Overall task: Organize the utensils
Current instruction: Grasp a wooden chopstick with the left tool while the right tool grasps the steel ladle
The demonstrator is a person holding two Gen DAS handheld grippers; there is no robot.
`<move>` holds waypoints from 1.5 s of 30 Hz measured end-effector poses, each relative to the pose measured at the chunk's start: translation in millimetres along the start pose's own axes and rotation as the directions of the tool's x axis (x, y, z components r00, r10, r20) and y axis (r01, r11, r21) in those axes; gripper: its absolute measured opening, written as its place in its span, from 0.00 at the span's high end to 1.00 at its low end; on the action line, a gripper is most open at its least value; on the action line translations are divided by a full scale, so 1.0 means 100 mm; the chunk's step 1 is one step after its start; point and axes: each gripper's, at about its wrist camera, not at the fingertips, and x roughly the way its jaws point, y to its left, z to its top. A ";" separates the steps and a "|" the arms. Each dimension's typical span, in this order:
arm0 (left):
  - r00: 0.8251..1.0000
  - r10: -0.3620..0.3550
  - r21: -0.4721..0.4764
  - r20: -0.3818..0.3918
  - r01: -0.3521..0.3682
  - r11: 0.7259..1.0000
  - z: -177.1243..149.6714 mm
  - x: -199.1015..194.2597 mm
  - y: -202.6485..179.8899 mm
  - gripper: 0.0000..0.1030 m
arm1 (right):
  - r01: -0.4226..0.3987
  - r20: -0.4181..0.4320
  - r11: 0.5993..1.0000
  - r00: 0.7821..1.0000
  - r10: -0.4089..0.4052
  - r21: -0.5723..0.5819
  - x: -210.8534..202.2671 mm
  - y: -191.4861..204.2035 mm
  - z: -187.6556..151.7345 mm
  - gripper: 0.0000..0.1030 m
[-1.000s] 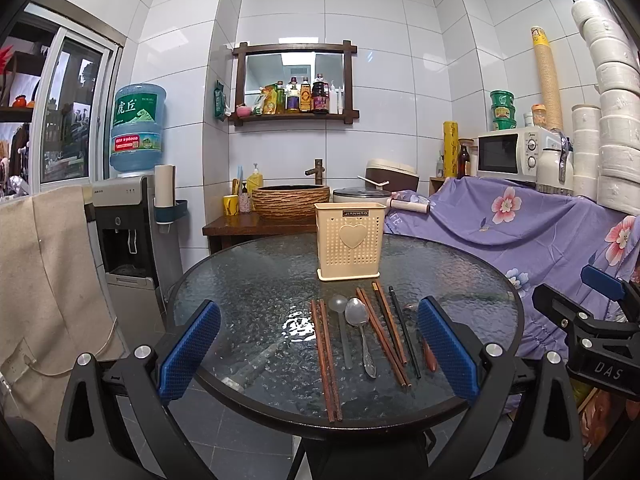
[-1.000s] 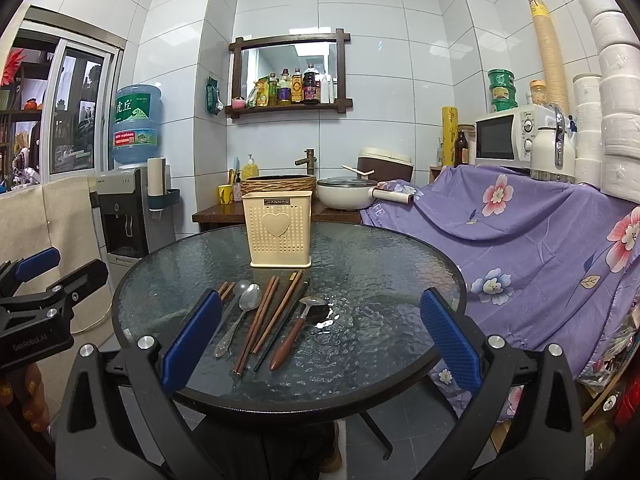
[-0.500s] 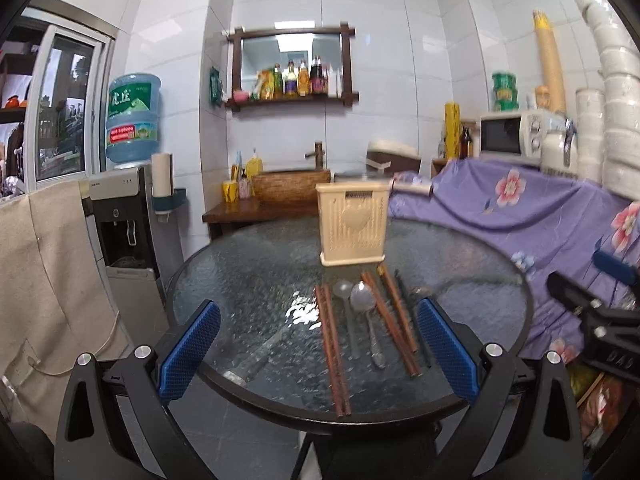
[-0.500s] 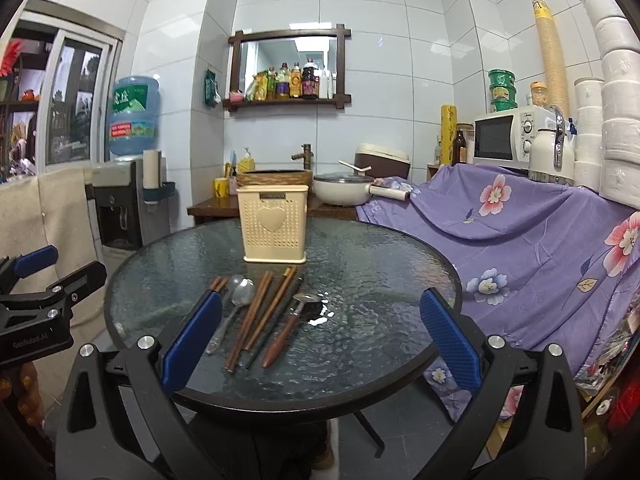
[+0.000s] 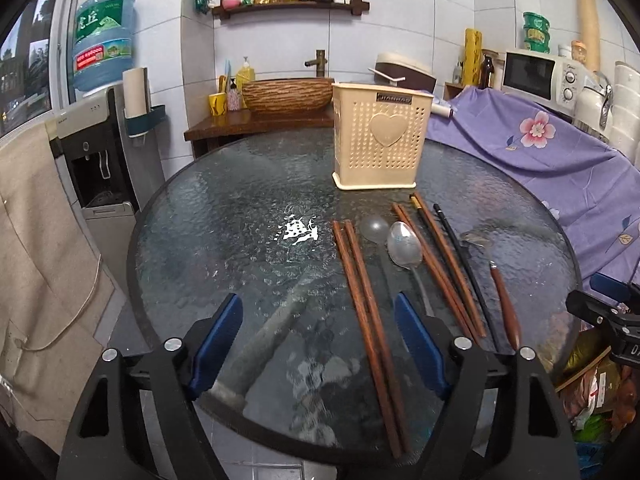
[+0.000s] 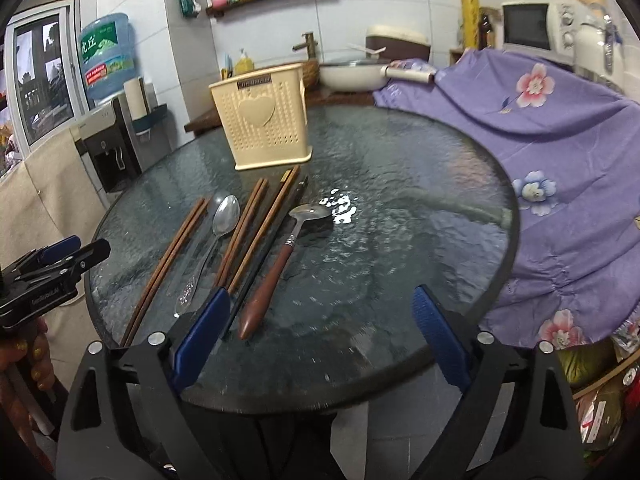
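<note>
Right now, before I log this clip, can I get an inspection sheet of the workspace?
Surface: round glass table, textured, with light glare.
Job's things: cream utensil holder upright at the far side; wooden chopsticks, metal spoon, black chopstick and wooden-handled spoon lying flat in front of it.
Clutter: nothing seen on the table besides these.
Grippers: left tool and right tool both closing, nothing between their jaws.
Cables: nothing seen.
Surroundings: water dispenser, purple floral cloth, microwave, wall shelf of bottles.
</note>
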 end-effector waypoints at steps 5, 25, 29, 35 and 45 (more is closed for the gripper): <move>0.995 -0.026 0.034 -0.092 0.029 0.999 0.15 0.38 0.02 0.37 | -0.008 -0.095 1.000 0.995 0.008 0.000 0.47 0.04 0.29 0.22; 0.960 -0.115 -0.021 -0.254 0.113 0.993 0.44 1.07 0.13 0.49 | 0.051 -0.284 0.999 0.958 -0.046 0.011 1.36 0.09 0.69 0.49; 0.955 -0.122 -0.023 -0.270 0.120 0.992 0.47 1.15 0.11 0.49 | 0.053 -0.285 0.999 0.957 -0.050 0.003 1.40 0.11 0.73 0.50; 0.955 -0.103 0.012 -0.279 0.111 0.994 0.52 1.24 0.06 0.54 | 0.052 -0.282 0.999 0.958 -0.053 -0.011 1.43 0.15 0.74 0.50; 0.950 -0.045 0.078 -0.310 0.072 0.994 0.59 1.40 -0.04 0.59 | 0.073 -0.289 0.996 0.954 -0.082 -0.040 1.47 0.24 0.74 0.50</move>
